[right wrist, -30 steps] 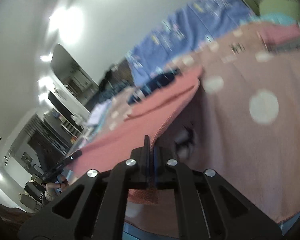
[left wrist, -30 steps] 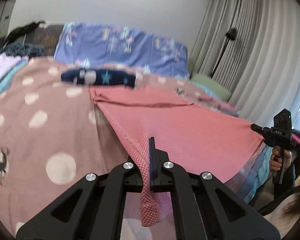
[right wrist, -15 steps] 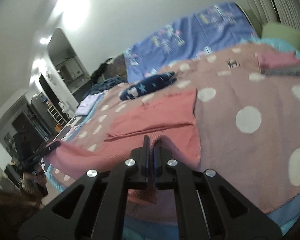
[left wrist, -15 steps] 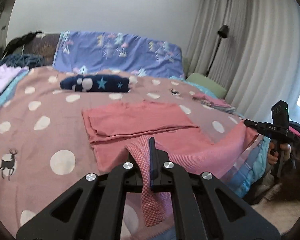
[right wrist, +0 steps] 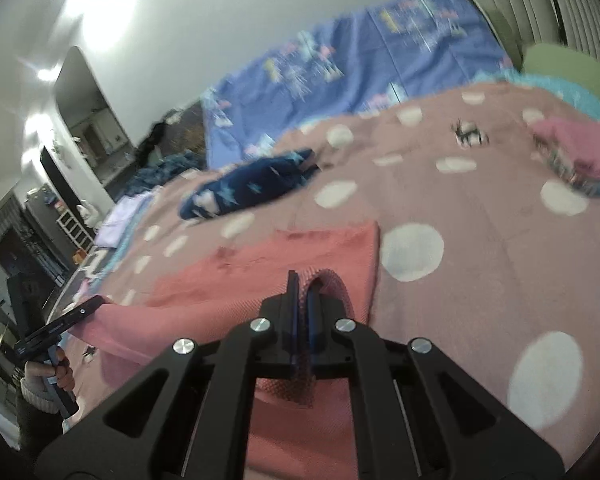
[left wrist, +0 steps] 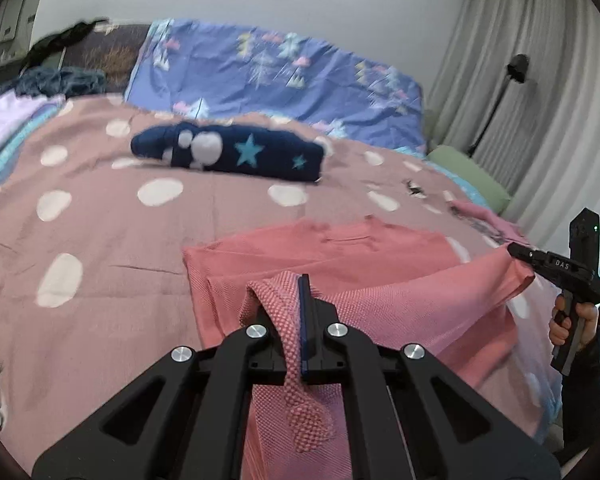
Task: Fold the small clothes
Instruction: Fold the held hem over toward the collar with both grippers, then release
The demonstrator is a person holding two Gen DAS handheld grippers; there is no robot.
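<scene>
Where both corners hang pinched, coral garment (left wrist: 380,264), long axis crosswise.

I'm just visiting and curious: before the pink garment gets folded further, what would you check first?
1. Left gripper shut on the pink garment: ok.
2. Right gripper shut on the same garment: ok.
3. Held edge spans evenly between both grippers: ok, slight sag.
4. Far half of the garment lies flat on the dotted blanket: ok.
5. Navy star garment lies clear of the fold: ok.
6. Hidden lower layers free of wrinkles: cannot tell.
</scene>
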